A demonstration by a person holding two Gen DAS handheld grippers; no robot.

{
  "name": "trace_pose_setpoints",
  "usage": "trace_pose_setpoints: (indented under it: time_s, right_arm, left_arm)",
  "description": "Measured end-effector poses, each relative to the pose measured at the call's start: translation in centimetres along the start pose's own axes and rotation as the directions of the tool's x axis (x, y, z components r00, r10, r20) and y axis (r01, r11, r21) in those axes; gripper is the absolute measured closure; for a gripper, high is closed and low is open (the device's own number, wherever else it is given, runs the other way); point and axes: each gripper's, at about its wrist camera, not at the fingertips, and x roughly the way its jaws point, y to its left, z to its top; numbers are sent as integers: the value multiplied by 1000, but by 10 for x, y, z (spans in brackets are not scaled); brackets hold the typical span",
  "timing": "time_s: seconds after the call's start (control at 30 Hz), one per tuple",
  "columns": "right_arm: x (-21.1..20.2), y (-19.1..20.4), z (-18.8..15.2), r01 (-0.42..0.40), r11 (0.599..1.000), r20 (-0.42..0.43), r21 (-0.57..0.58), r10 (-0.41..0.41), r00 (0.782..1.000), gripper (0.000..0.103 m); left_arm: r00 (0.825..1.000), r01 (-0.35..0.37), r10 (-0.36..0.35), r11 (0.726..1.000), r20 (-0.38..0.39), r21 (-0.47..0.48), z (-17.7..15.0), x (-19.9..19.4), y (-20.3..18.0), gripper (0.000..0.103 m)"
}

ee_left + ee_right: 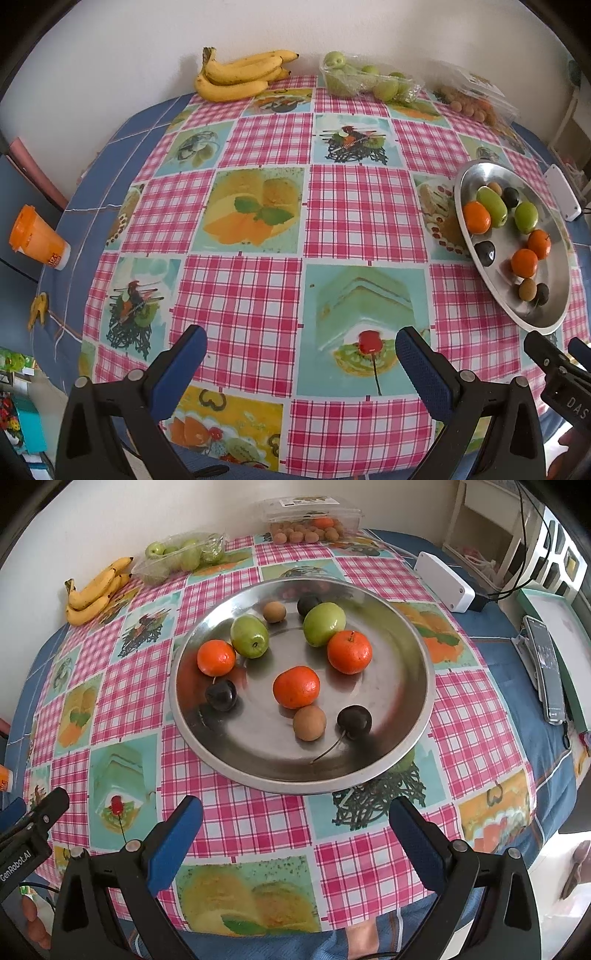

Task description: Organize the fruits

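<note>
A round steel plate (402,716) sits on the checked tablecloth, straight ahead of my right gripper (295,823). It holds three oranges (296,686), two green fruits (249,636), three dark cherries (354,720) and two small brown fruits (309,723). The plate also shows at the right in the left wrist view (476,177). My left gripper (301,350) is open and empty over the near table edge. The right gripper is open and empty too, short of the plate's near rim.
Bananas (236,75), a clear tray of green fruits (365,79) and a clear box of brown fruits (310,518) line the far edge by the wall. An orange cup (37,238) lies left. A white box (445,581) and a phone (546,668) lie right.
</note>
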Motion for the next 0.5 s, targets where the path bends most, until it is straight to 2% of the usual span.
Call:
trace_pose_setpoints:
  time_s: [0.5]
  right_arm:
    - [10, 5, 2, 10, 1000, -9, -6, -10, 1000, 2]
  left_arm:
    - [1000, 5, -5, 1000, -8, 24, 1, 4, -6, 0]
